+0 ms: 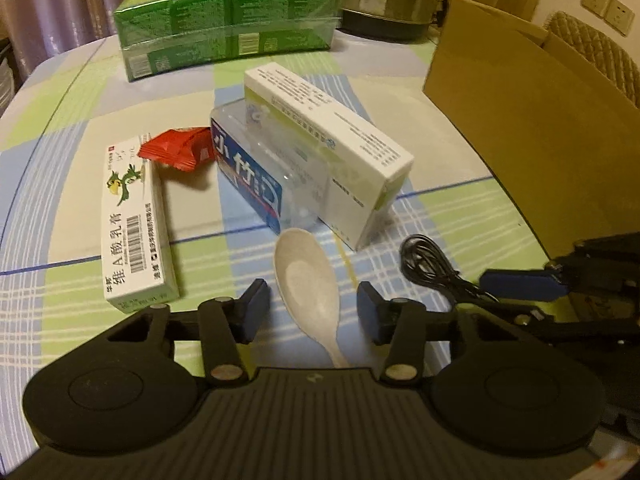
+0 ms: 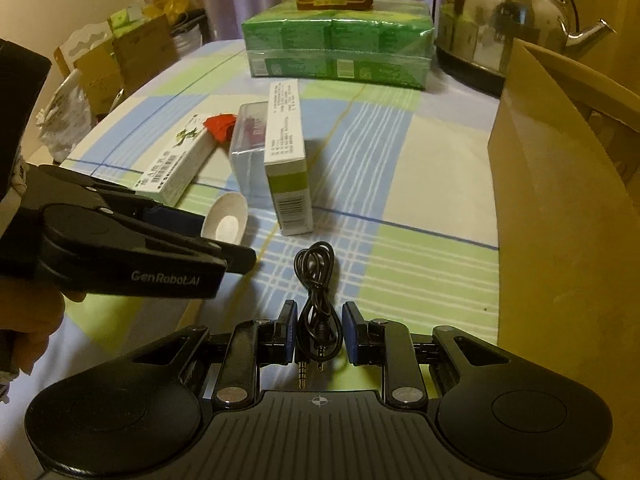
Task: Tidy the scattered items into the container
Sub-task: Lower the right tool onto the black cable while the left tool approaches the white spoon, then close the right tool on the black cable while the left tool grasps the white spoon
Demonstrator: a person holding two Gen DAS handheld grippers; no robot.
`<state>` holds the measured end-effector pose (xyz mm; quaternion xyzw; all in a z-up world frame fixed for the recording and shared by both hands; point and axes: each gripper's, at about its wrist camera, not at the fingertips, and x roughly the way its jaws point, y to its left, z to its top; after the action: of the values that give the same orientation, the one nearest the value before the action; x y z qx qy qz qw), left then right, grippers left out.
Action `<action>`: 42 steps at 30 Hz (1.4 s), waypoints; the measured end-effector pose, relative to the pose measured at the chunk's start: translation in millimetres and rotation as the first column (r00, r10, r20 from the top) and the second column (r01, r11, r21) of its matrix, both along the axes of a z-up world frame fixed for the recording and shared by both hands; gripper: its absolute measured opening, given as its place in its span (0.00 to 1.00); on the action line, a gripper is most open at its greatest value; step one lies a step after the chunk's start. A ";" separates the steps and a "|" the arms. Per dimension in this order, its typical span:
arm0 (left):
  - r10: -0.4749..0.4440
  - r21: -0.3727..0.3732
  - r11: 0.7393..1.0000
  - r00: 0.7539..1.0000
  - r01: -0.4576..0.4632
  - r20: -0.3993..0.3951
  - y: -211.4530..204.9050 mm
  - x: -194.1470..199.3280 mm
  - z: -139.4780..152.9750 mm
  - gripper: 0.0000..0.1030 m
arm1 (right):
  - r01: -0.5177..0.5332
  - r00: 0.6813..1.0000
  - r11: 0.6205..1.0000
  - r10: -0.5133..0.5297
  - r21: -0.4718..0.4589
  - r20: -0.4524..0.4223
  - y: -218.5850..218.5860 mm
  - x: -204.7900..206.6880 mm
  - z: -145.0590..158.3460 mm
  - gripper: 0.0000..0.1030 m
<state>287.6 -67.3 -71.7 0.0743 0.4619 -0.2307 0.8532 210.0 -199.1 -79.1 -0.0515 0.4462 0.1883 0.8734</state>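
Left gripper [image 1: 313, 314]: jaws wide apart, straddling white spoon [image 1: 306, 280] on checked surface [image 1: 440, 216], pads clear of it. Right gripper [image 2: 318, 330]: jaws partly open around coiled black audio cable [image 2: 318, 280], not yet clamped. Cardboard box [image 2: 560, 216] at far right.

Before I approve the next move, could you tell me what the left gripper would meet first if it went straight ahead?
Probably the white spoon, already lying between the open left gripper fingers; beyond it stands the clear box.
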 end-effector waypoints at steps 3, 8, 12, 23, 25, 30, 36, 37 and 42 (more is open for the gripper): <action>0.003 0.024 1.000 1.000 -0.003 0.005 -1.0 1.9 0.9 0.27 | 0.006 1.000 1.000 -0.006 0.002 -0.002 -3.9 3.0 -0.7 0.20; -0.051 0.011 0.999 0.998 0.052 -0.042 1.4 -2.5 6.5 0.24 | 0.008 1.000 1.000 -0.007 0.021 -0.009 -7.3 5.0 0.7 0.20; -0.132 0.018 0.991 0.990 0.133 -0.048 1.1 -17.1 15.8 0.24 | -0.010 1.000 0.999 0.011 0.036 -0.012 -2.5 3.1 4.3 0.20; -0.140 0.101 0.984 0.989 0.143 -0.038 1.5 -22.2 8.4 0.26 | -0.019 0.999 0.999 0.020 0.027 -0.034 5.3 3.8 -9.1 0.21; -0.128 0.104 0.986 0.991 0.131 -0.035 2.5 -21.0 7.5 0.32 | -0.016 0.999 0.999 0.017 0.031 -0.032 5.7 4.3 -9.1 0.23; -0.109 0.106 0.988 0.994 0.111 -0.020 2.9 -19.2 5.8 0.36 | -0.015 1.000 0.999 0.016 0.032 -0.026 8.5 6.7 -9.4 0.47; -0.150 0.080 0.985 0.988 0.152 -0.026 4.3 -17.5 7.9 0.29 | -0.020 1.000 1.000 0.020 0.023 -0.011 9.9 9.2 -10.6 0.47; -0.163 0.076 0.983 0.986 0.165 -0.029 5.6 -17.7 9.2 0.29 | -0.022 1.000 1.000 0.022 0.017 -0.006 9.9 9.5 -11.1 0.46; -0.179 0.081 0.980 0.984 0.180 -0.024 11.3 -22.7 15.0 0.29 | -0.044 0.999 0.999 0.044 -0.002 -0.004 12.3 10.1 -11.5 0.32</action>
<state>264.9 -56.0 -56.7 0.1491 0.4695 -0.2880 0.8212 220.2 -186.8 -90.6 -0.0619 0.4468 0.2072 0.8681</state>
